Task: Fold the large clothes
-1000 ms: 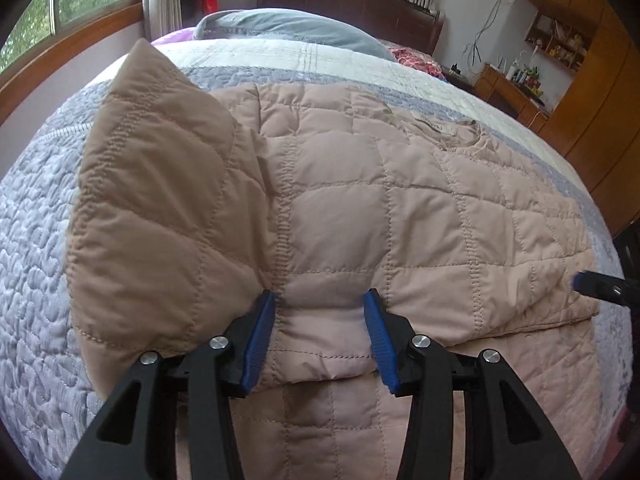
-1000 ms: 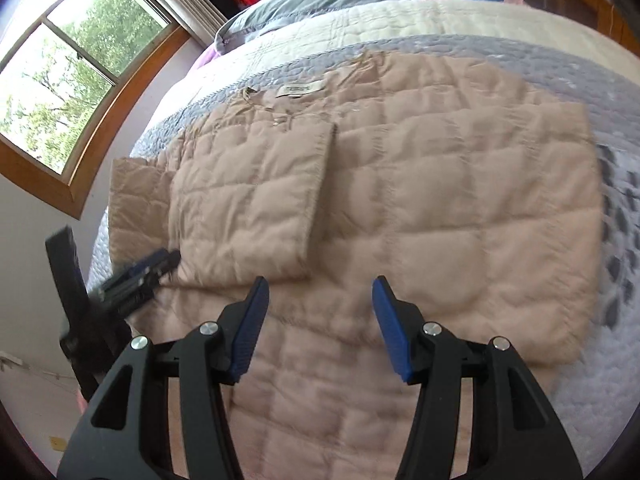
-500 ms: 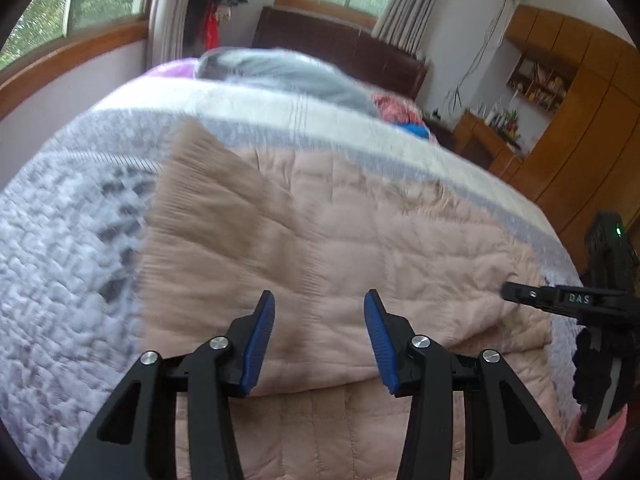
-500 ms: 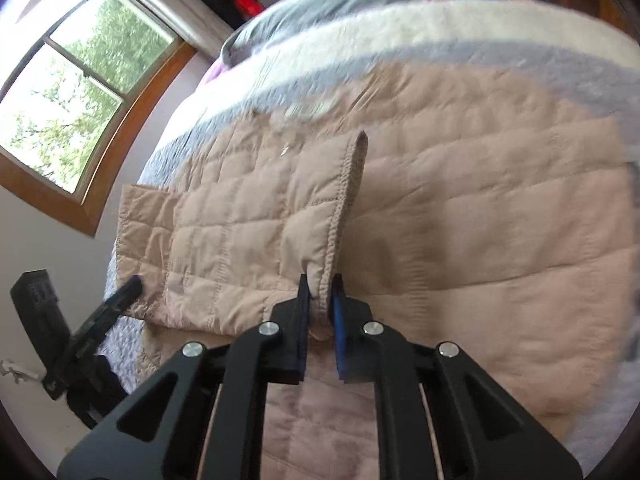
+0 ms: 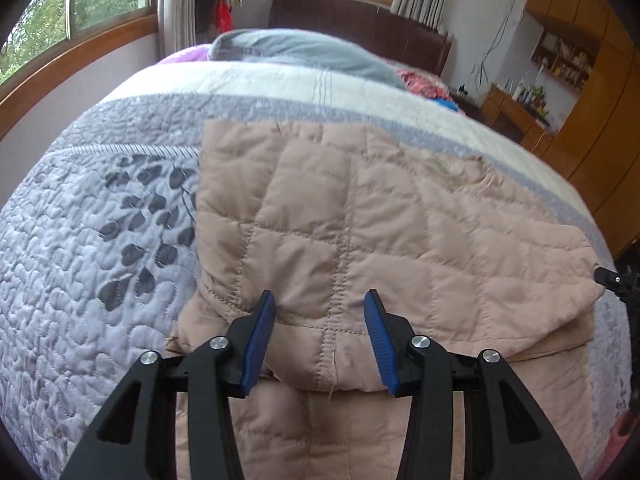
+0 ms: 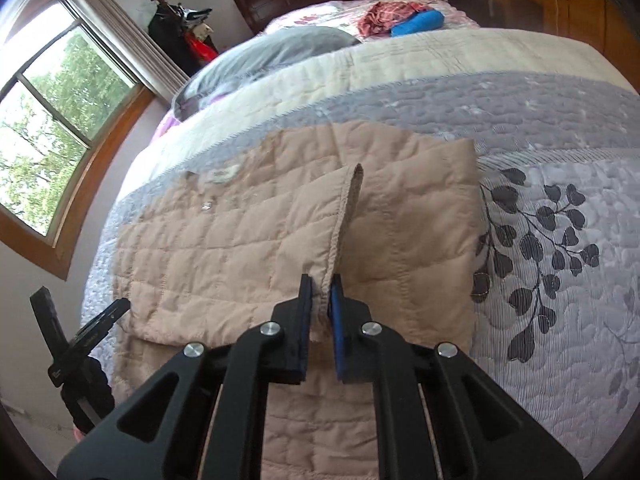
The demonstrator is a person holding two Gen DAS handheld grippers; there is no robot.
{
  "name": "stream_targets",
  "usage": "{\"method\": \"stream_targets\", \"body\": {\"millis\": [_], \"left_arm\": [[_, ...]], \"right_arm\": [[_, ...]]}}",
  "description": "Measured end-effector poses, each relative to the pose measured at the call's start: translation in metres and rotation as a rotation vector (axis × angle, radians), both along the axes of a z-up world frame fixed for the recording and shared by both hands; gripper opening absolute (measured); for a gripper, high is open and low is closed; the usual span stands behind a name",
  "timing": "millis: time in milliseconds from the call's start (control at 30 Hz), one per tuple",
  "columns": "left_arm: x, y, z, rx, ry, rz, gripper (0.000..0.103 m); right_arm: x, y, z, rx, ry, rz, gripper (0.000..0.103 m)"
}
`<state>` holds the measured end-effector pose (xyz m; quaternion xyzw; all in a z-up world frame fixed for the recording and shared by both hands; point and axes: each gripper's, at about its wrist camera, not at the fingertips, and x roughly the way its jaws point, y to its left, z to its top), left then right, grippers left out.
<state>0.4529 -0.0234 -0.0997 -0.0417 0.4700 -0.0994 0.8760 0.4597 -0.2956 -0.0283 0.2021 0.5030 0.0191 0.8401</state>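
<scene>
Beige quilted jacket (image 5: 360, 216) lay spread on the lilac leaf-print bedspread (image 5: 88, 248). Right gripper (image 6: 320, 300) pinched its raised sleeve edge; left gripper (image 5: 320, 312), jaws apart, straddled a folded layer. Grey pillow (image 5: 296, 50) lay beyond, nothing obstructing.

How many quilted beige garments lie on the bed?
1. The beige quilted jacket lies spread across the grey bedspread, partly folded, one edge pinched in the right gripper. Its lower part runs out of view.
</scene>
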Motion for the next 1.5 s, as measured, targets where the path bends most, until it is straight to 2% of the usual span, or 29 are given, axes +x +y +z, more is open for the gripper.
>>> {"method": "stream_targets", "body": {"millis": [167, 233, 333, 400, 500, 600, 700, 900, 1067, 1267, 1433, 1500], "left_arm": [[0.004, -0.008, -0.014, 0.051, 0.018, -0.017, 0.046], [0.004, -0.01, -0.015, 0.06, 0.023, -0.015, 0.046], [0.006, -0.009, -0.012, 0.065, 0.035, -0.009, 0.046], [0.002, -0.01, -0.004, 0.08, 0.033, -0.001, 0.046], [-0.018, -0.021, 0.024, 0.086, -0.057, -0.028, 0.046], [-0.032, -0.047, 0.039, 0.083, -0.082, -0.088, 0.046], [-0.036, -0.071, 0.038, 0.088, -0.071, -0.122, 0.046], [-0.025, -0.093, 0.008, 0.124, -0.009, -0.122, 0.046], [-0.022, -0.099, -0.013, 0.156, 0.015, -0.143, 0.047], [-0.023, -0.102, -0.021, 0.168, 0.012, -0.15, 0.047], [-0.023, -0.096, -0.009, 0.142, 0.029, -0.138, 0.046], [-0.035, -0.085, 0.006, 0.103, 0.021, -0.146, 0.046]], "right_arm": [[0.007, -0.001, -0.038, -0.002, 0.07, -0.013, 0.008], [0.008, 0.0, -0.041, -0.006, 0.071, -0.012, 0.008], [-0.001, 0.002, -0.029, -0.031, 0.054, -0.015, 0.011], [-0.012, 0.003, -0.011, -0.077, 0.012, -0.037, 0.012], [-0.027, 0.016, 0.021, -0.156, -0.074, -0.043, 0.014], [-0.032, 0.046, 0.034, -0.087, -0.087, 0.045, 0.015], [-0.025, 0.074, 0.024, -0.074, -0.043, 0.112, 0.015], [-0.008, 0.101, -0.007, -0.086, 0.022, 0.138, 0.015], [0.004, 0.1, -0.04, -0.098, 0.097, 0.126, 0.012], [0.004, 0.102, -0.053, -0.125, 0.049, 0.136, 0.011], [-0.009, 0.093, -0.04, -0.043, 0.034, 0.138, 0.013], [-0.027, 0.089, -0.023, -0.026, -0.025, 0.165, 0.023]]}}
